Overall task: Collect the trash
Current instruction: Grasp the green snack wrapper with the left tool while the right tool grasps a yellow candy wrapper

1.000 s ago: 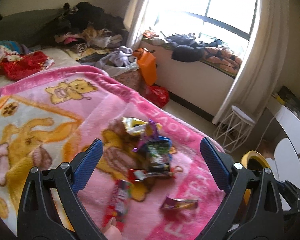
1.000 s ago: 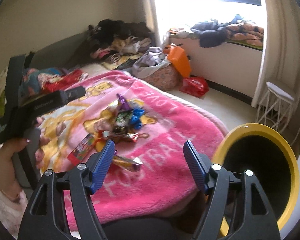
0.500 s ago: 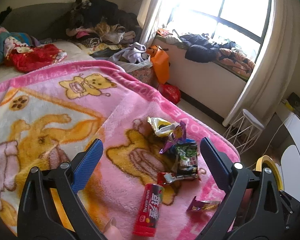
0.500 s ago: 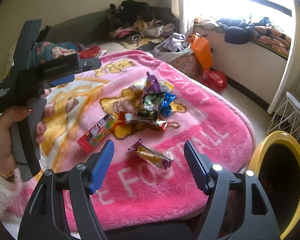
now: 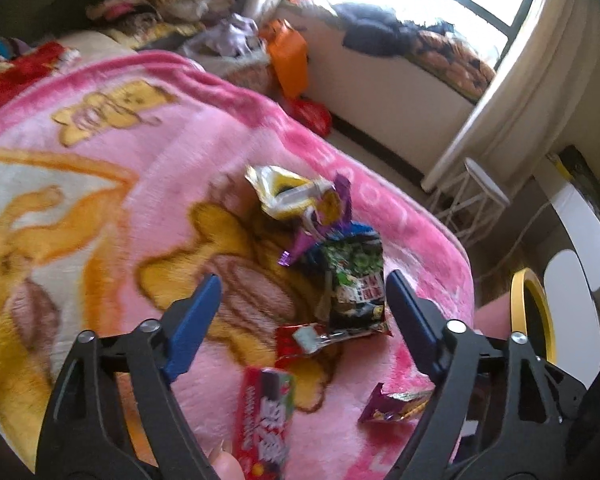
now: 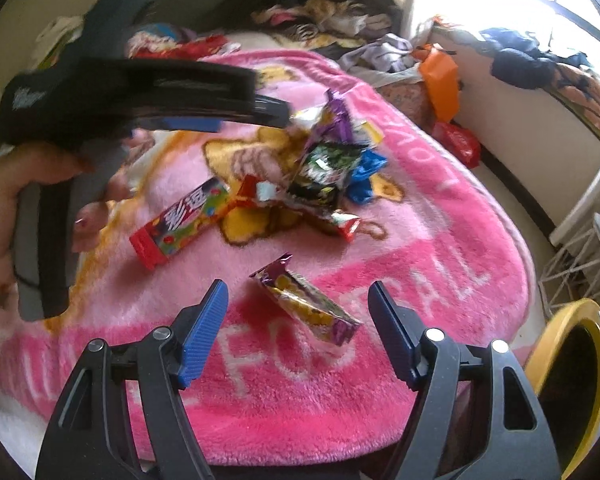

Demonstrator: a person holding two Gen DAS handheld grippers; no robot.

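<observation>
Wrappers lie scattered on the bed's pink blanket (image 6: 440,248), none picked up yet.
Right hand-held gripper (image 6: 298,330), jaws wide and empty, hovers near a crinkly purple-yellow foil wrapper (image 6: 306,300); I'd say closing on it comes next. Left hand-held gripper (image 5: 302,314), jaws just narrowed and nothing clamped, faces the glossy snack bag (image 5: 356,284). The yellow-rimmed bin (image 6: 568,380) stands beside the bed.

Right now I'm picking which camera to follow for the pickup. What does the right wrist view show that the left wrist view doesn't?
Only the right wrist view shows the hand holding the left gripper and the blue wrapper. Only the left wrist view shows the white desk. Both show the pink blanket, the red candy box, the purple-and-yellow wrapper and the yellow-rimmed bin.
</observation>
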